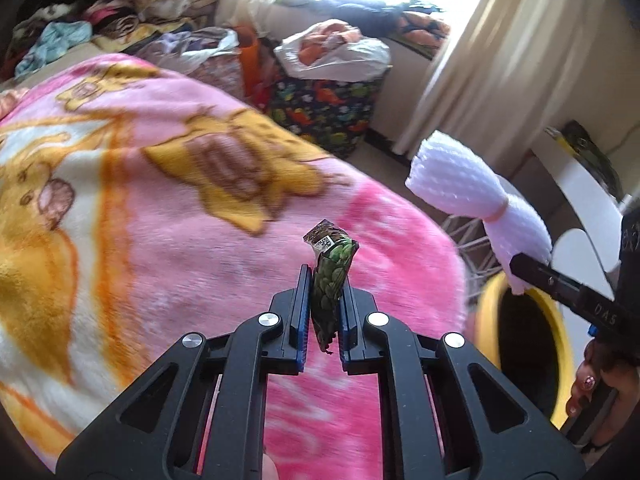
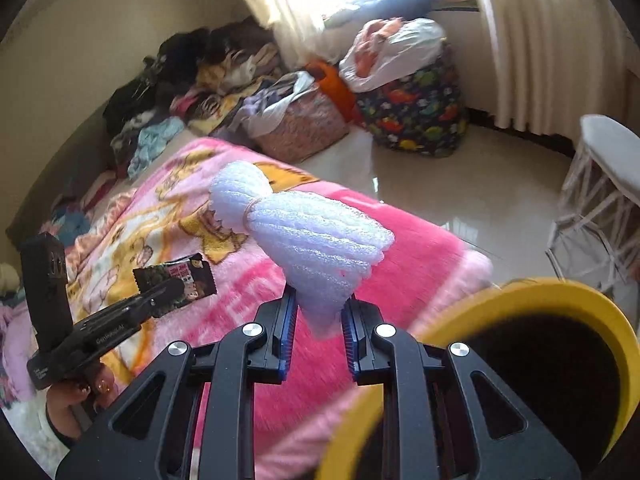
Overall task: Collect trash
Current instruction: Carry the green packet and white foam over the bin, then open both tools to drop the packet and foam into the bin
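Observation:
My left gripper (image 1: 326,276) is shut on a crumpled green snack wrapper (image 1: 336,264), held upright above the pink cartoon blanket (image 1: 160,200). In the right wrist view the same wrapper (image 2: 180,280) sticks out of the left gripper (image 2: 160,294) at the left. My right gripper (image 2: 320,304) is shut on a white foam-net bundle (image 2: 320,240) tied with a band. That bundle (image 1: 460,176) also shows at the right of the left wrist view. A yellow-rimmed bin (image 2: 560,292) with a dark inside stands just right of the right gripper, beside the bed. Its rim (image 1: 486,316) shows below the bundle.
A dinosaur-print bag (image 2: 416,120) topped by a white plastic bag (image 2: 400,52) stands by the curtained window. Piled clothes (image 2: 180,92) line the bed's far side. A white wire-frame stool (image 2: 600,200) stands on the shiny tile floor (image 2: 460,184) to the right.

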